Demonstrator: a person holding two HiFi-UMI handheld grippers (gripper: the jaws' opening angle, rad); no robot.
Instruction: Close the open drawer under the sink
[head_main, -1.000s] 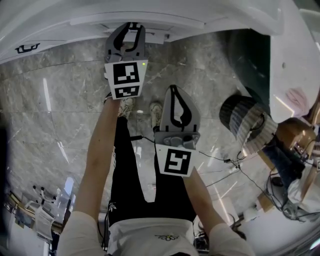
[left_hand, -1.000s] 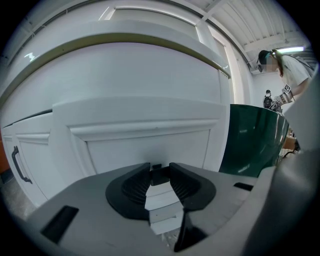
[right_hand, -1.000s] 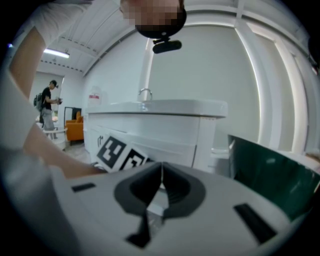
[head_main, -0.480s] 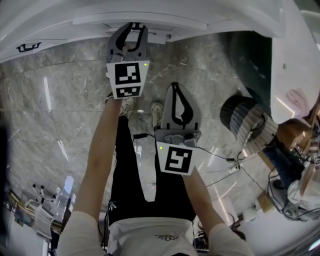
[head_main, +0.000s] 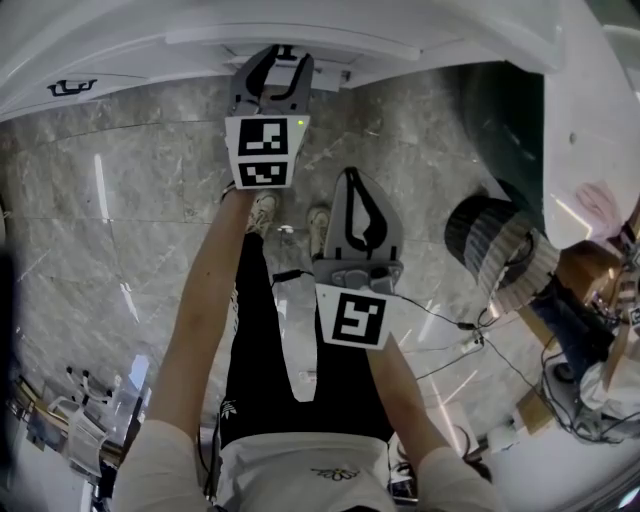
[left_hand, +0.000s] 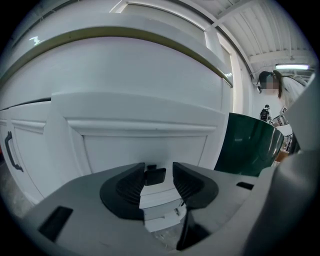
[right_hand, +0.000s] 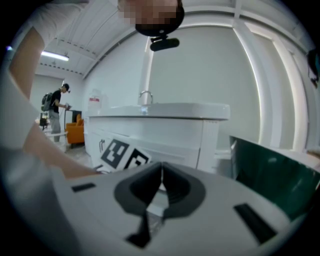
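Under the sink, left claw has just been opening, loose around the black handle of the drawer; right claw clenched, empty. Drawer looks shut, so next: back straight off.

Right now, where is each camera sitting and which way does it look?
Head view: on the person's head, looking steeply down at the marble floor; shows legs, left forearm, left gripper and right gripper.
Left gripper view: on the left gripper, facing the white drawer front; its jaws, just opened wider, stand round a black handle.
Right gripper view: on the right gripper, facing the sink cabinet; jaws together, left forearm beside them.
Shared: both gripper views show the dark green object.
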